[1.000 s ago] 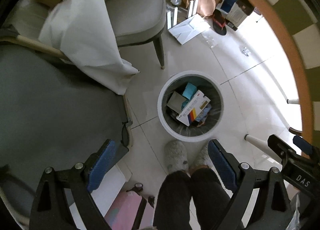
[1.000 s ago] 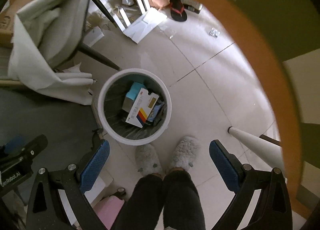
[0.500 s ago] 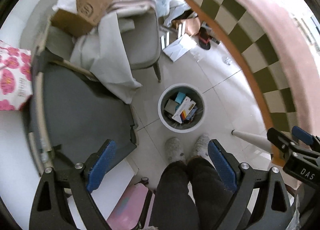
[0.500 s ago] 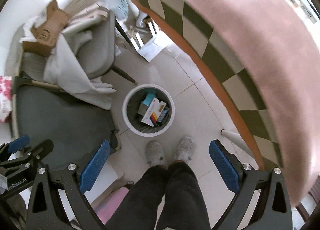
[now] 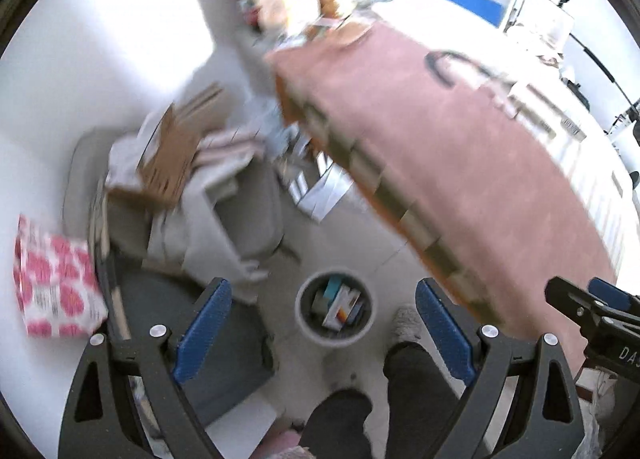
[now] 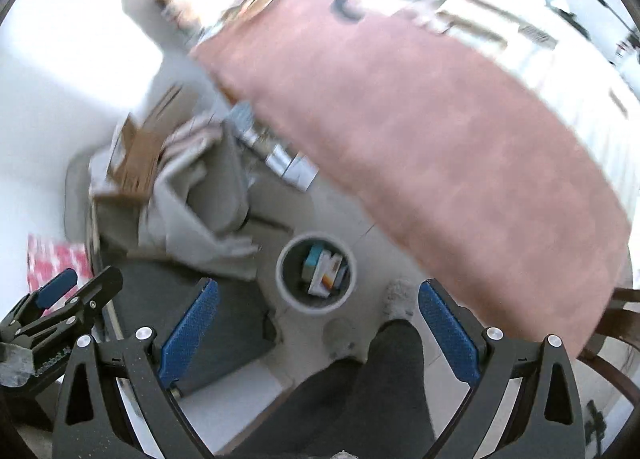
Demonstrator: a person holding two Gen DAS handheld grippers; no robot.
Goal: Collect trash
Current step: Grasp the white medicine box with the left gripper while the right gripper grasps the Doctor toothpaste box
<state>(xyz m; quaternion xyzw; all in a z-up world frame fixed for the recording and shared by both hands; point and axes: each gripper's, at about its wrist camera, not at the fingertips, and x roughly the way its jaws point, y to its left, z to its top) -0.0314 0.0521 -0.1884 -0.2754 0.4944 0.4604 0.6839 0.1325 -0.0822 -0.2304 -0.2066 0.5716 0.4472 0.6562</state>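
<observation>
Fingers of the left gripper [image 5: 320,333] spread wide, blue pads facing each other, nothing between them. Same for the right gripper [image 6: 316,333]: blue padded fingers far apart, holding nothing. Both pointing steeply down toward the pale tiled floor [image 5: 384,247], from high above it.

Down on that floor, between the fingers in both views, a round white trash bin [image 5: 335,313] with a dark liner. Inside it, several pieces of trash: a teal carton [image 5: 331,289] and a white box with red, orange and dark stripes [image 5: 341,309], lying tilted against each other. In the right wrist view the same bin [image 6: 316,279] seen just beside a fluffy grey slipper [image 6: 396,299], with a dark trouser leg [image 6: 394,355] of the person above it.

To the right, a big tabletop under a pink cloth [image 5: 460,163], with a green and cream checked border along its edge [image 5: 372,175]. To the left of the bin, a grey upholstered chair [image 5: 256,199] loaded with pale fabric and a torn brown cardboard box [image 5: 172,163]. Further left, a white bag with pink flower print [image 5: 52,283]. Near the chair legs, white papers [image 5: 320,191] scattered on the floor. Much of both pictures blurred, so smaller details impossible to read.
</observation>
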